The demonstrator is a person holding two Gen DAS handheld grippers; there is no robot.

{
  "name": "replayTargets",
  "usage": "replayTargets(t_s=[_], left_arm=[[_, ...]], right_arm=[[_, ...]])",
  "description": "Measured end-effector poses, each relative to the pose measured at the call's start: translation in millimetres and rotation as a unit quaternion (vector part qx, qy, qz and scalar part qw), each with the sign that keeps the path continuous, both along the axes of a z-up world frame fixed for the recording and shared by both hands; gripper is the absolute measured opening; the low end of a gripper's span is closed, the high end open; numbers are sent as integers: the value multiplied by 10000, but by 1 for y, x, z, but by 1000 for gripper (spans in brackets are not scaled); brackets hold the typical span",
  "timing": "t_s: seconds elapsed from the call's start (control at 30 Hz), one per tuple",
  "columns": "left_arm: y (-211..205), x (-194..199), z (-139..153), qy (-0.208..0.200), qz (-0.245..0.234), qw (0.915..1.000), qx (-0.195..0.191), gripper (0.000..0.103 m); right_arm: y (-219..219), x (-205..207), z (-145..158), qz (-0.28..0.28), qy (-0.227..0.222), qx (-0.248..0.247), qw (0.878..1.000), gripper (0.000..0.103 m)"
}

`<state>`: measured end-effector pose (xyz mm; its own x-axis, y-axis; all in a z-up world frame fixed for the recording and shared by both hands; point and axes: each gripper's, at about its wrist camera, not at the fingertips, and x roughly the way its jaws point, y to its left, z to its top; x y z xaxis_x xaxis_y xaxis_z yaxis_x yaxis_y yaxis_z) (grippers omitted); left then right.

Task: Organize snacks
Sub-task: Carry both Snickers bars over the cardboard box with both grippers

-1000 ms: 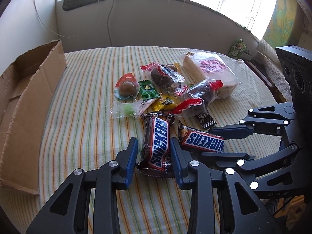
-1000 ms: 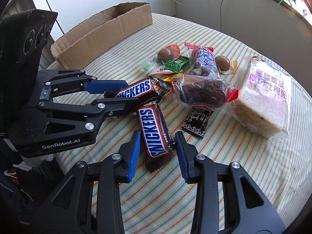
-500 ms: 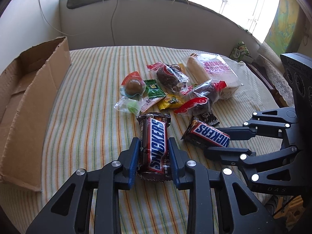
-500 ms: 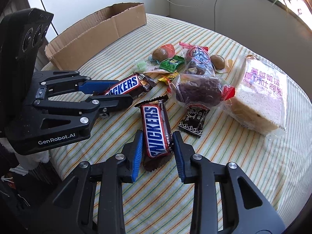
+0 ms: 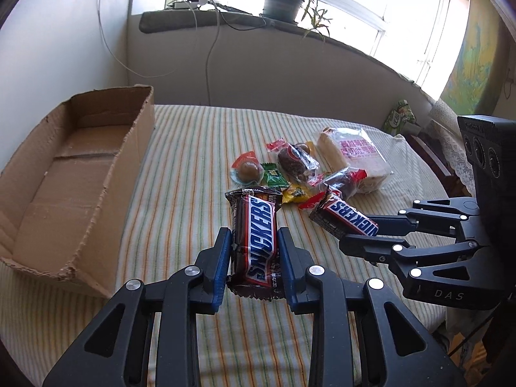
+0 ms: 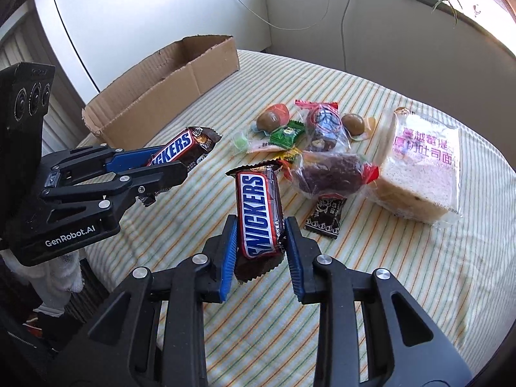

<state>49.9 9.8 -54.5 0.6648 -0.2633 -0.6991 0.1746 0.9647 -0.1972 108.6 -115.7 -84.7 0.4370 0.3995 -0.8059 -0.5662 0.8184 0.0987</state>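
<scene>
Snickers bars between both tongs

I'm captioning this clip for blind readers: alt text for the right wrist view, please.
The right gripper holds a Snickers bar above a striped tablecloth; the left gripper holds a second Snickers bar near a cardboard box, loose snacks beyond.

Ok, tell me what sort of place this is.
Most likely a room in a home: a striped tablecloth covers the table, a potted plant sits on the windowsill, and packaged snacks lie beside a cardboard box.
</scene>
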Motion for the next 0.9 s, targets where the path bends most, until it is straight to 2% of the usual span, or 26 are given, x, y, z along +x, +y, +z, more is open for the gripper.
replayTargets(t_s=[0.5, 0.9], left_arm=[[74, -1, 29, -398, 764, 9962, 114, 28], [136, 0, 31, -426, 1399, 9890, 231, 27]], right_arm=[[75, 18, 39, 444, -384, 87, 9982, 30], [156, 36, 42, 930, -403, 86, 9948, 30]])
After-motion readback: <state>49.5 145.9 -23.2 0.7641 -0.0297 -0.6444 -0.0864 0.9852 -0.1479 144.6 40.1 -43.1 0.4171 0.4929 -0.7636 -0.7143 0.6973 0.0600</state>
